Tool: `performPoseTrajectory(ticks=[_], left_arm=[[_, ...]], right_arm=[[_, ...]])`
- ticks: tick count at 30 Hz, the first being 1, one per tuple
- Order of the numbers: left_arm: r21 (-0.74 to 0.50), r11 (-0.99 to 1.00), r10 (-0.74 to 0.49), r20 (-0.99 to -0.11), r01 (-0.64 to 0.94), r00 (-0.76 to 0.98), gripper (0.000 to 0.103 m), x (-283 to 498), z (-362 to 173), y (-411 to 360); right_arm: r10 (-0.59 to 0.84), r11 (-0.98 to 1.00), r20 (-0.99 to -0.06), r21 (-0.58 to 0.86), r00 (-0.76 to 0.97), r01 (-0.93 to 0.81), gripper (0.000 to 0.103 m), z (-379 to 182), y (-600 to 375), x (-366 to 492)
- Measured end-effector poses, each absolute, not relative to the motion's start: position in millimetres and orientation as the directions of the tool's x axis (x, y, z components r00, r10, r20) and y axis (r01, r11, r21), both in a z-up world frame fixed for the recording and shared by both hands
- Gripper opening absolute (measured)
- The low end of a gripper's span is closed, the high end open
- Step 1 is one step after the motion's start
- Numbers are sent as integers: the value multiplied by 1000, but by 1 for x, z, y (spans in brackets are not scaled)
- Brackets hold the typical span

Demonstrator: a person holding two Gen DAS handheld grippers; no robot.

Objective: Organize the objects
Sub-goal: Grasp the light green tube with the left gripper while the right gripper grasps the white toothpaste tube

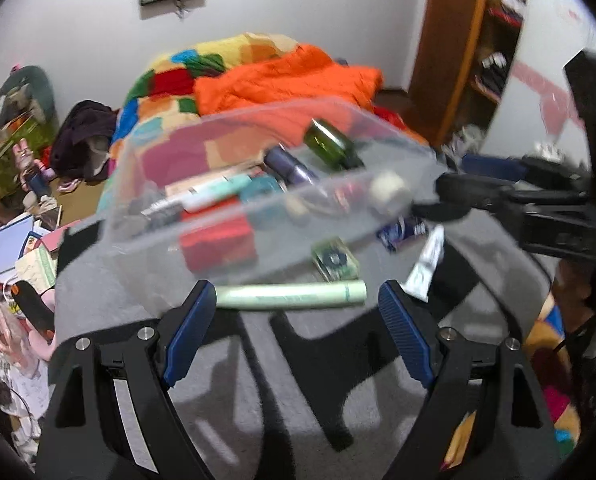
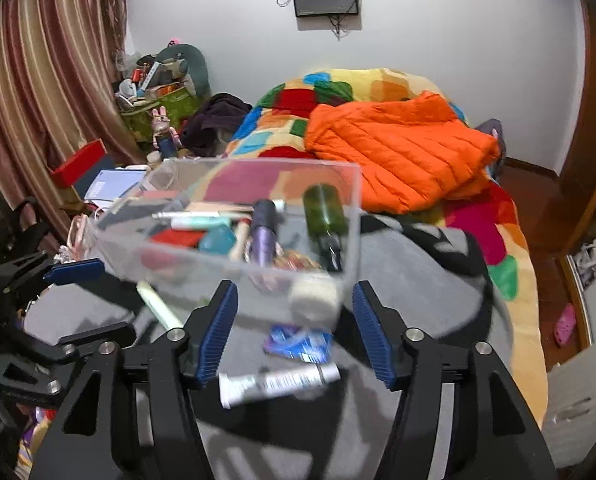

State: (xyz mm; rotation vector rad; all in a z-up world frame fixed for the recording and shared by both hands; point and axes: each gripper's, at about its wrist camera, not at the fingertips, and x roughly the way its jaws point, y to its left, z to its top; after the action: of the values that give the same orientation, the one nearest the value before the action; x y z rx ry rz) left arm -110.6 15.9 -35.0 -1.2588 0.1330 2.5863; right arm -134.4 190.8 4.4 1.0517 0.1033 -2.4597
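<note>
**Hand-held gripper pair hovers over the last loose toiletries**

Hand-held gripper on the left [image 1: 294, 312] has its jaws spread wide and holds nothing; the pale green tube [image 1: 292, 297] lies crosswise just ahead of its tips. The right hand-held gripper [image 2: 294, 328] is likewise spread and empty, with the white tube [image 2: 278, 382] lying between its fingers and a blue packet [image 2: 299, 344] just beyond.

Both point at the clear plastic bin [image 1: 337, 184] standing on the grey cover [image 1: 234, 360], already holding a green bottle [image 2: 323, 212], a purple bottle [image 2: 264, 232], a red box [image 1: 218, 240] and other small tubes. A small green box [image 1: 335, 262] lies beside it.

To my eye the sorting is well along, with stray items left to collect. Next, I'd guess, a gripper must drop onto a tube, close across it and lift it in.

Print shows on the tubes and packet, but blur makes it unreadable.
</note>
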Motion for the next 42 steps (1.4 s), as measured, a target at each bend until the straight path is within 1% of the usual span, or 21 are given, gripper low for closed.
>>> performPoseTrajectory(ticks=[4,8,12,16,18,20,21,22,23,25,27,30,34,36,38,40,42], left_arm=[[4,-940,196,-815,-342,-546,84,-119,-52,30],[30,-914,200,-835,-405,-512,84,-132,-61,37],[64,-900,174,-853,-430,-493,84,-141,-69,42],[27,-887,209,-867,-461,-453,84,-149,-75,45],[7,-887,227,-863,-461,-451,77,-149,-75,45],[-7,-887,241,-861,-462,-449,66,-146,-75,43],[-15,-889,245,-860,-458,-447,63,-144,-74,41],[-33,-892,254,-861,-452,-440,58,-143,-74,38],[-47,-895,261,-862,-444,-434,53,-141,-73,35],[-66,-901,267,-863,-430,-428,49,-135,-71,31],[-75,-908,267,-862,-412,-430,49,-125,-69,26],[-89,-914,268,-865,-396,-423,49,-112,-68,19],[-118,-912,287,-868,-392,-406,50,-97,-63,10],[-124,-913,291,-866,-389,-407,55,-93,-61,5],[-104,-917,272,-869,-385,-413,69,-90,-62,1],[-108,-917,274,-871,-385,-409,72,-89,-64,-3],[-115,-910,289,-866,-399,-409,73,-86,-65,-6]], right_arm=[[-397,-890,-737,165,-547,424,69,-13,202,-123],[-401,-896,-766,214,-502,388,69,-32,206,-122],[-414,-895,-778,254,-473,366,69,-43,203,-128],[-399,-901,-792,246,-463,357,69,-51,194,-133],[-378,-910,-802,230,-463,345,69,-57,190,-134],[-370,-914,-794,216,-482,344,65,-58,190,-132],[-370,-913,-793,214,-485,347,60,-57,190,-131],[-372,-912,-790,211,-488,352,51,-56,191,-130],[-369,-913,-786,207,-497,351,49,-54,193,-129],[-380,-911,-780,224,-497,346,42,-53,197,-130],[-399,-907,-774,252,-493,339,39,-54,204,-131],[-411,-902,-766,266,-494,339,26,-52,209,-131],[-404,-905,-773,261,-490,335,25,-50,210,-130],[-403,-906,-778,266,-483,328,25,-50,210,-131],[-403,-907,-786,276,-468,318,28,-51,208,-134],[-412,-906,-790,300,-454,299,42,-54,206,-138],[-413,-907,-786,308,-459,288,50,-55,206,-139]])
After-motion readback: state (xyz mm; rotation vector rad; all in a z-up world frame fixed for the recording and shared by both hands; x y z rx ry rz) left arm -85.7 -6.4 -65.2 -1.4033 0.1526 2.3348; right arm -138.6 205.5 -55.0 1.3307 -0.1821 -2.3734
